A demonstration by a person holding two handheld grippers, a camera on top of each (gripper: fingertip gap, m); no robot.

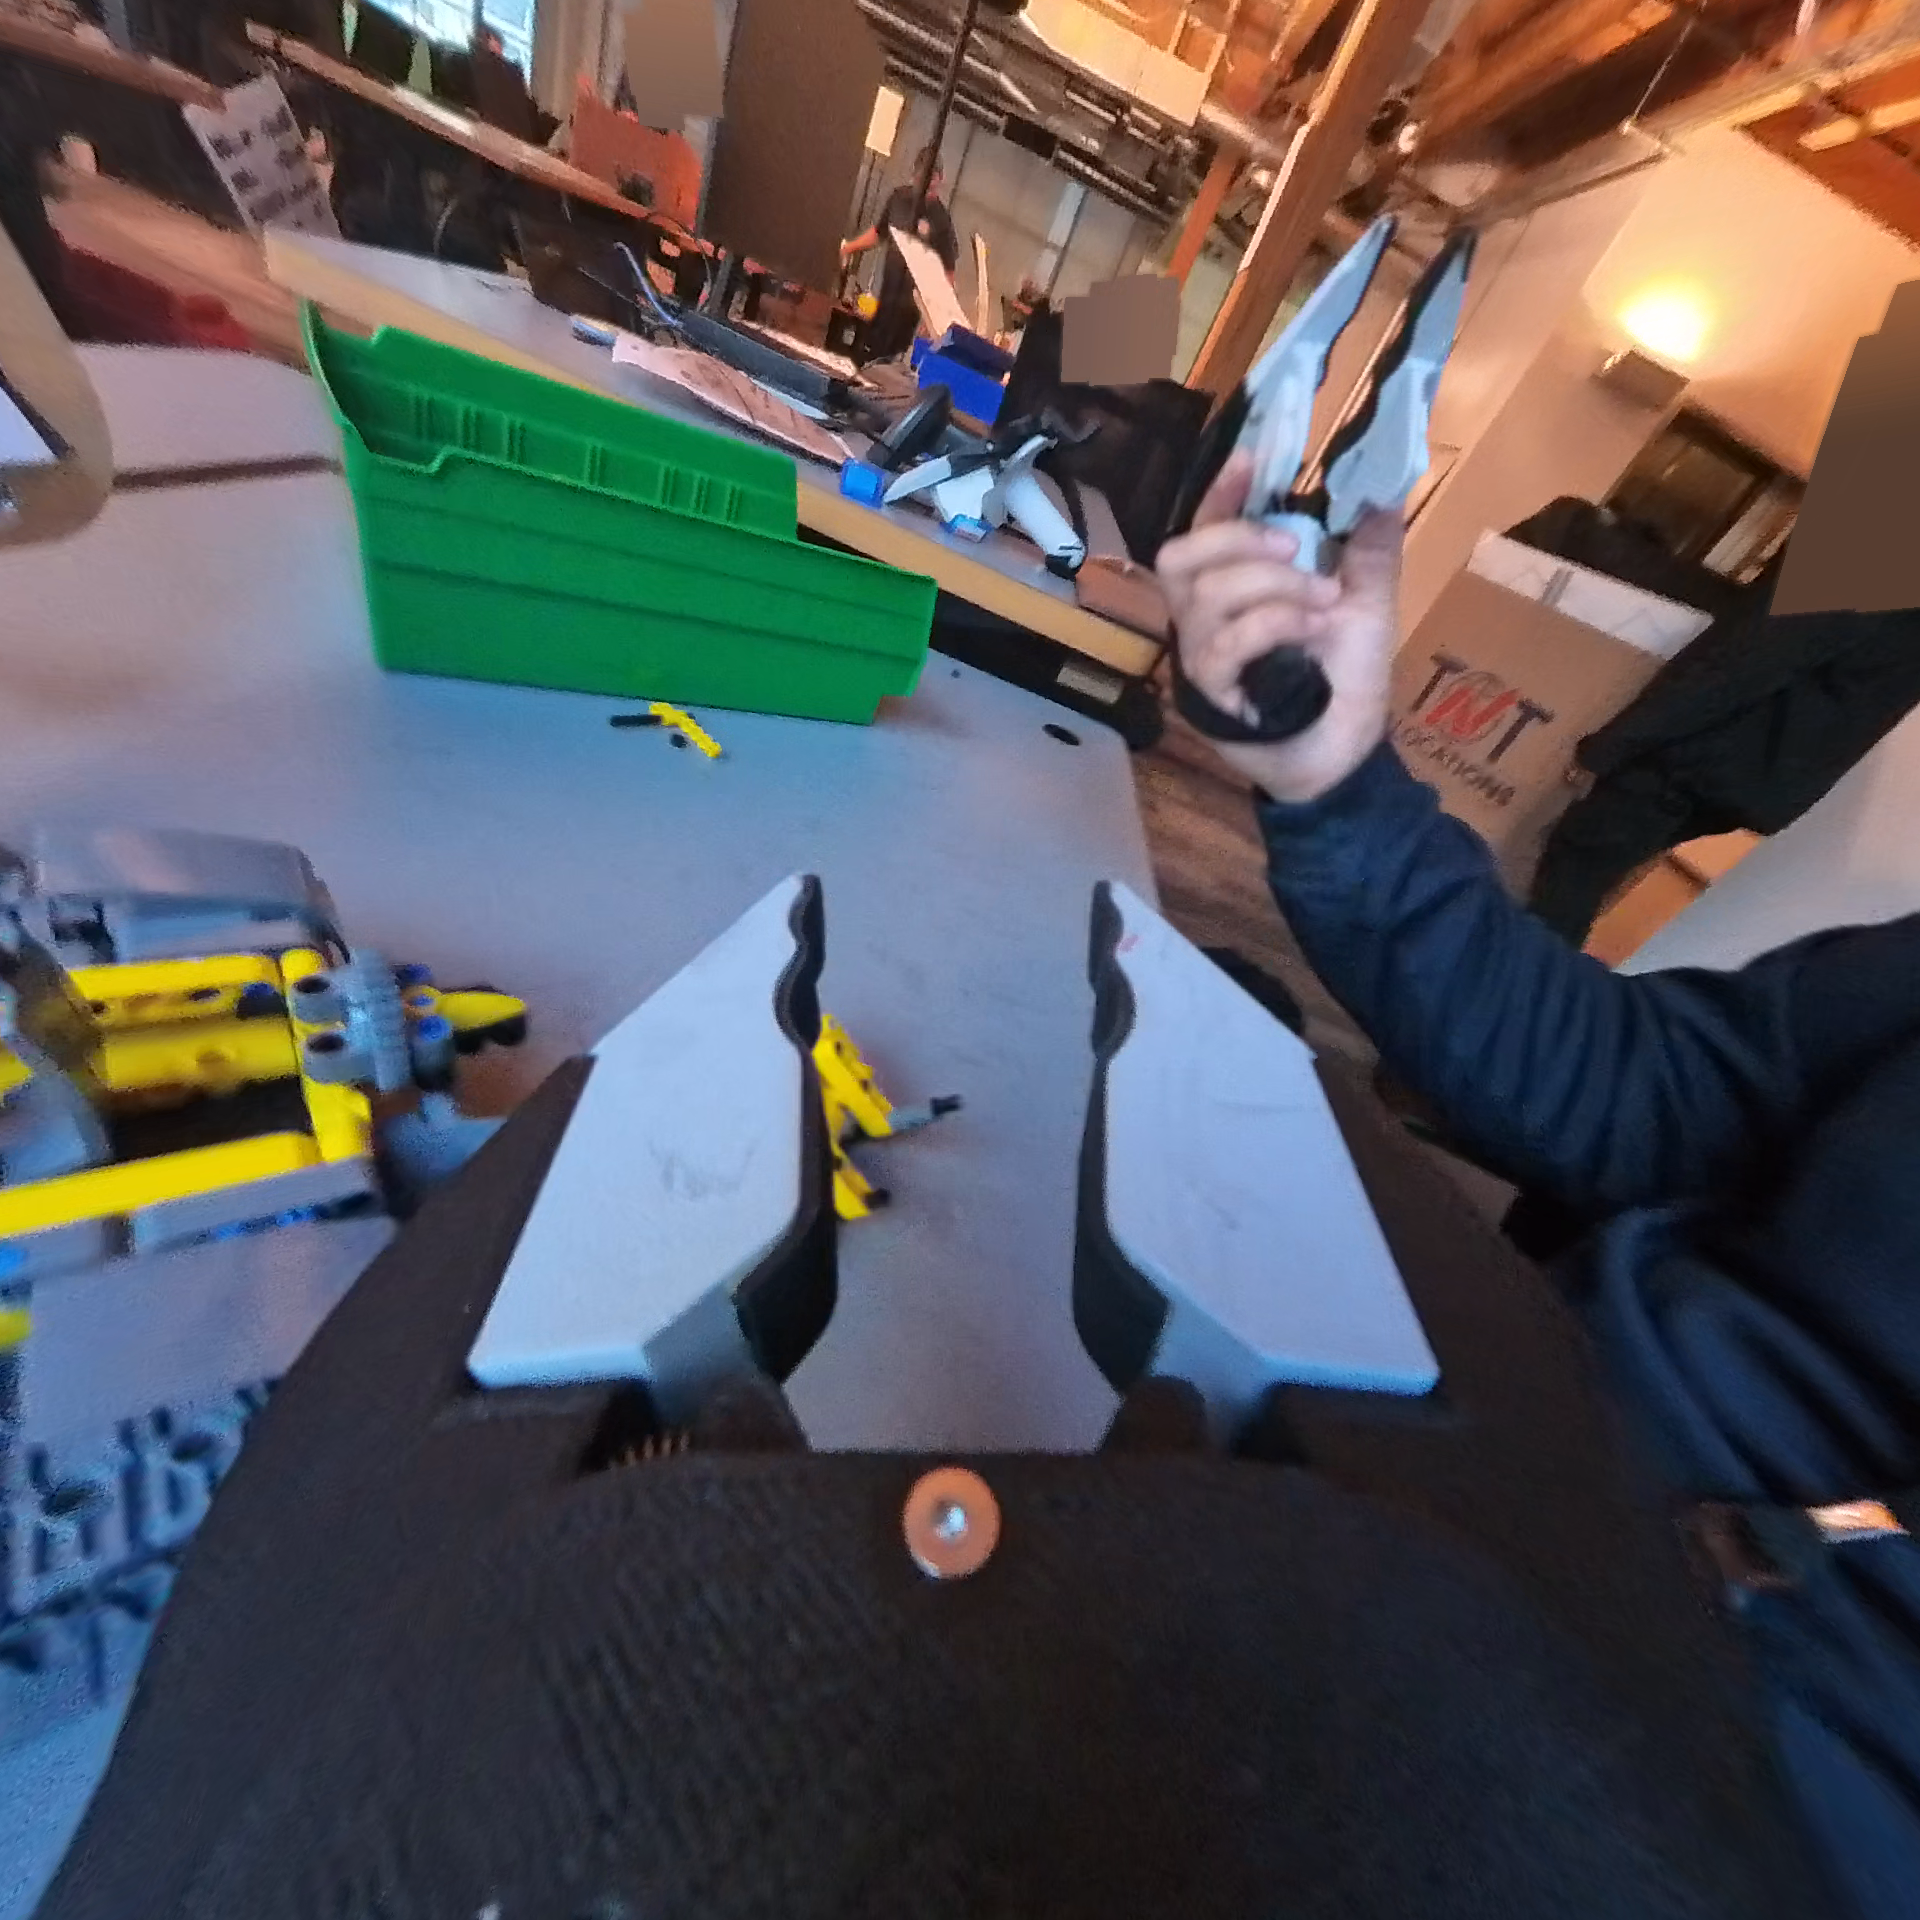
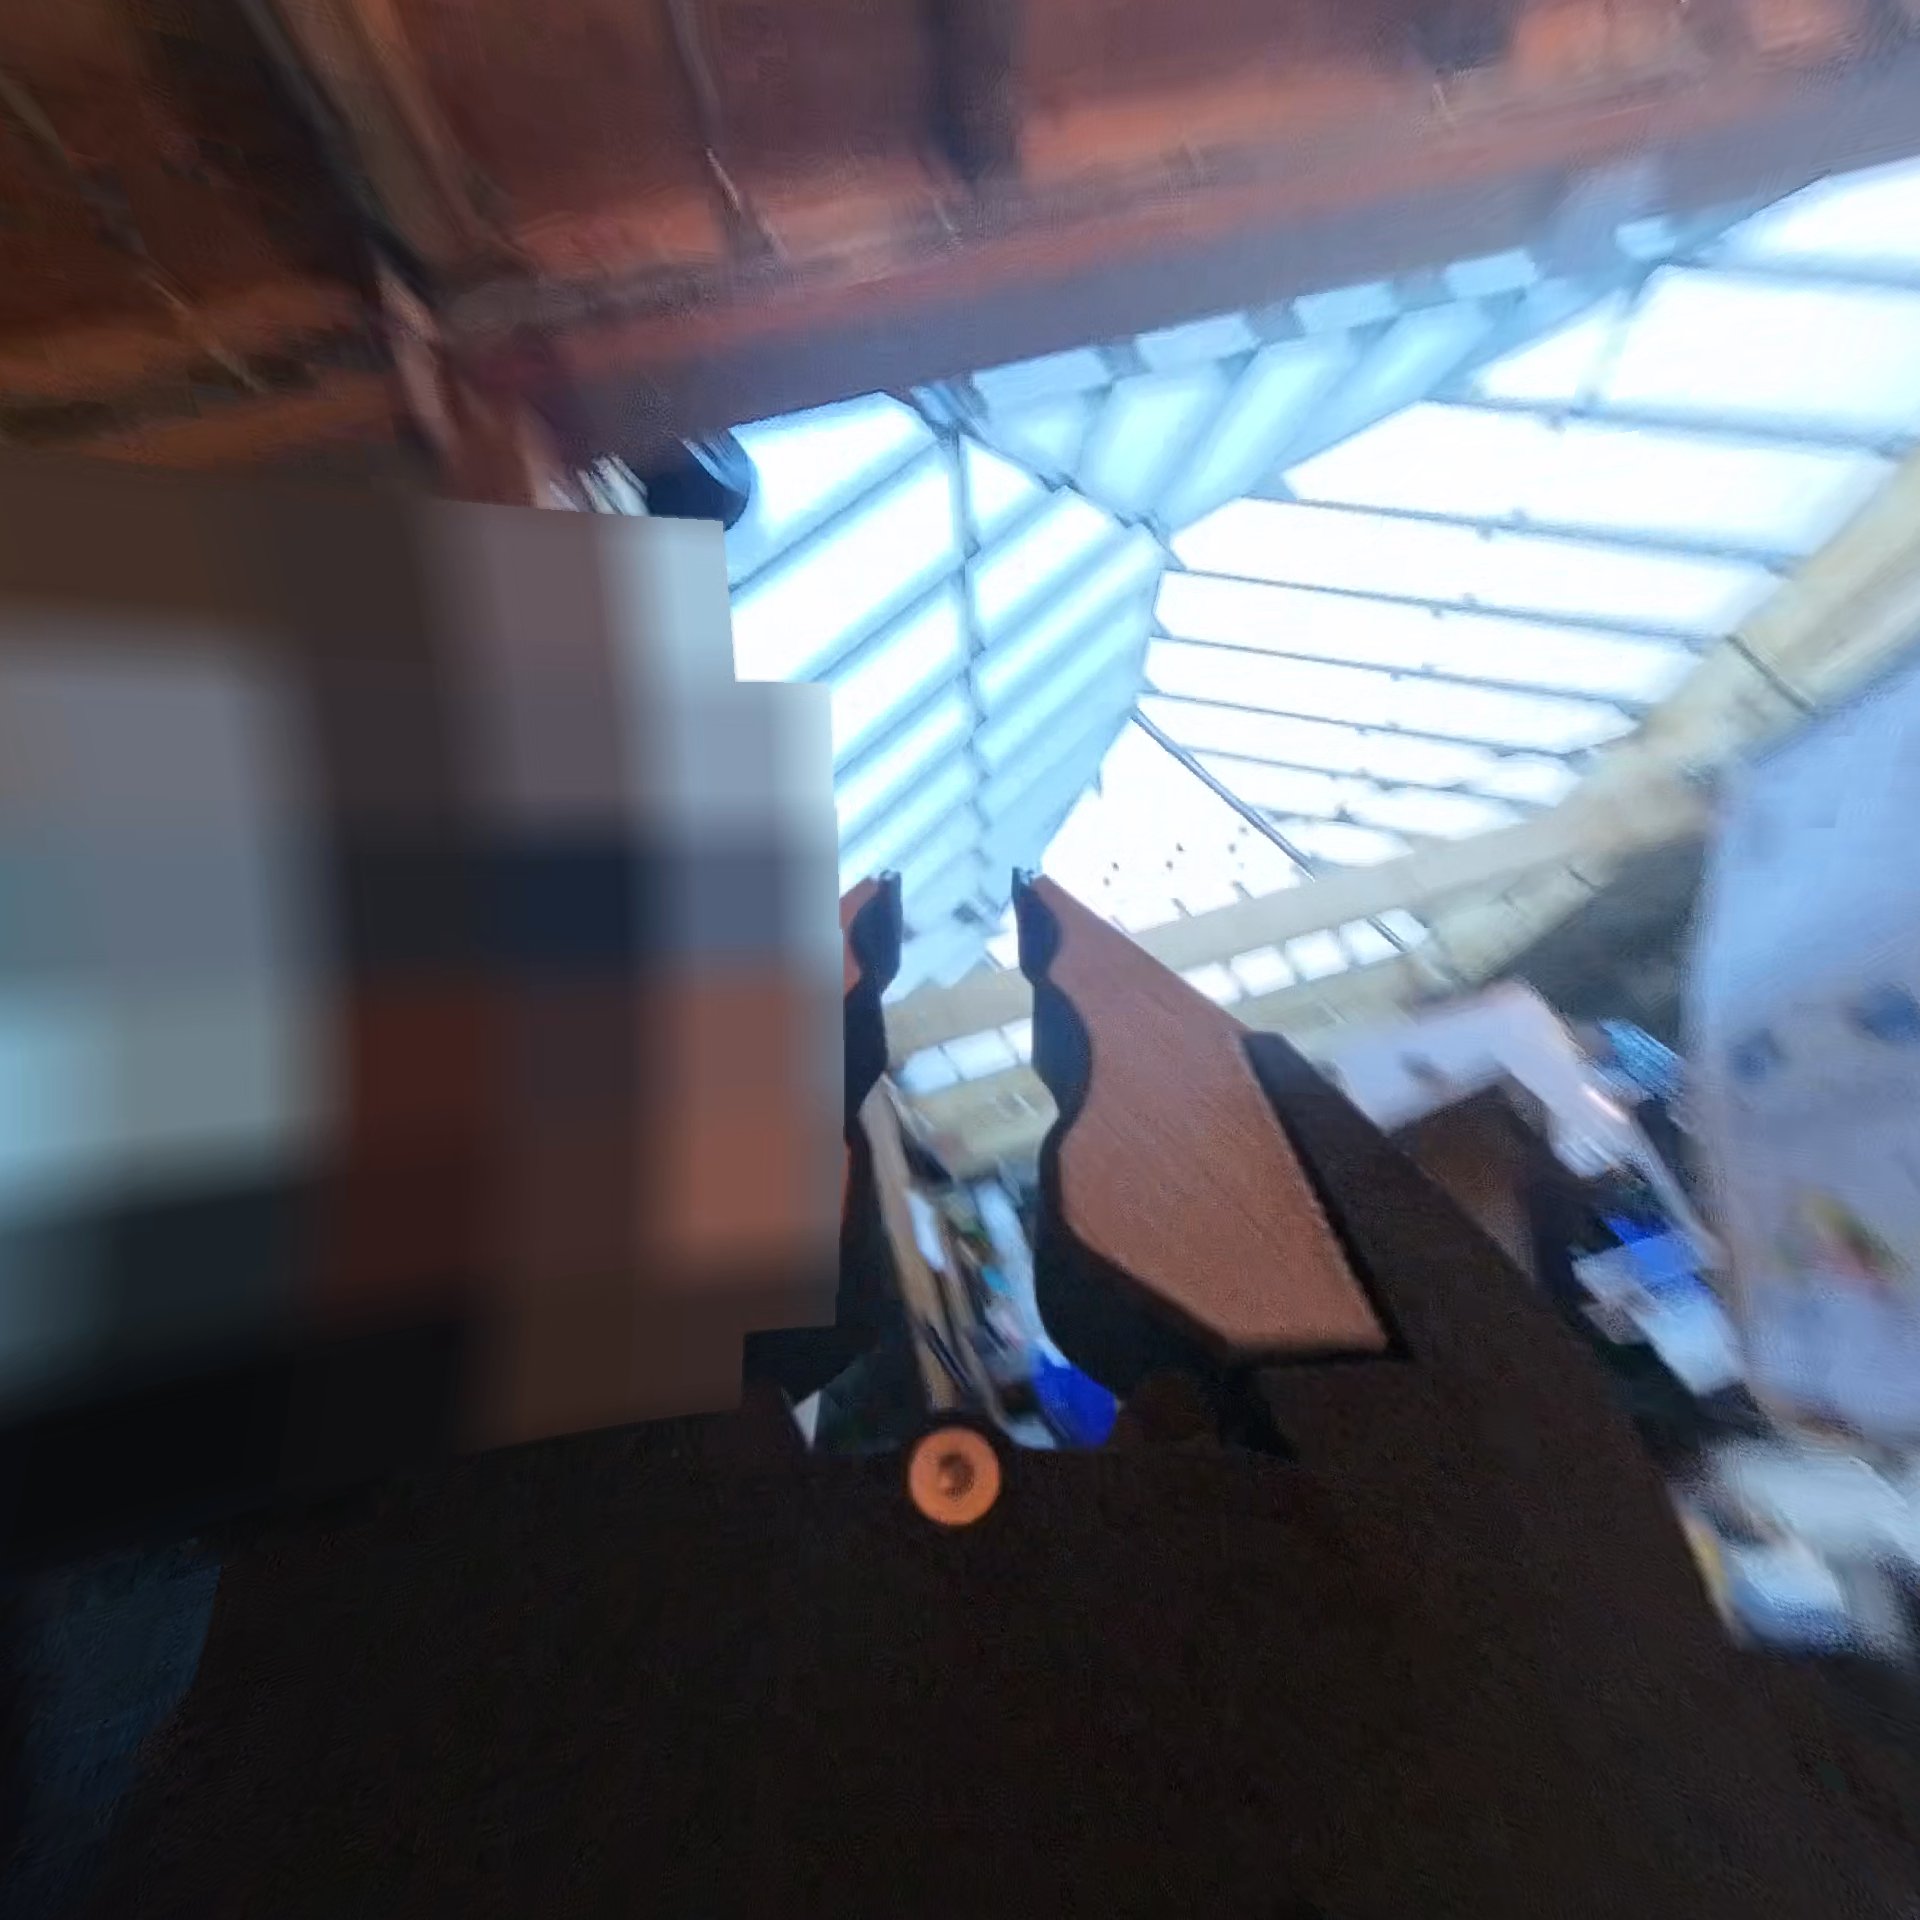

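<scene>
The left gripper [image 1: 956, 914] hangs low over the grey worktop [image 1: 582, 831] in the lower centre of the left wrist view, its two fingers spread wide with nothing between them. Nearest to it is a small yellow building-toy piece [image 1: 854, 1101], lying on the worktop and showing just inside the left finger, partly hidden by it. At the left edge sits one yellow and grey toy-brick assembly [image 1: 239, 1049], flat on the worktop and apparently set aside within reach. Toward the upper left lies one green plastic bin [image 1: 623, 561], and just in front of it one short yellow beam [image 1: 686, 729] with a black pin beside it. At the upper right a hand [image 1: 1283, 644] lifts the right gripper [image 1: 1418, 244] off the worktop, tips up; in its own blurred view the right gripper points toward a skylight [image 2: 1403, 623], fingers a little apart and holding nothing.
</scene>
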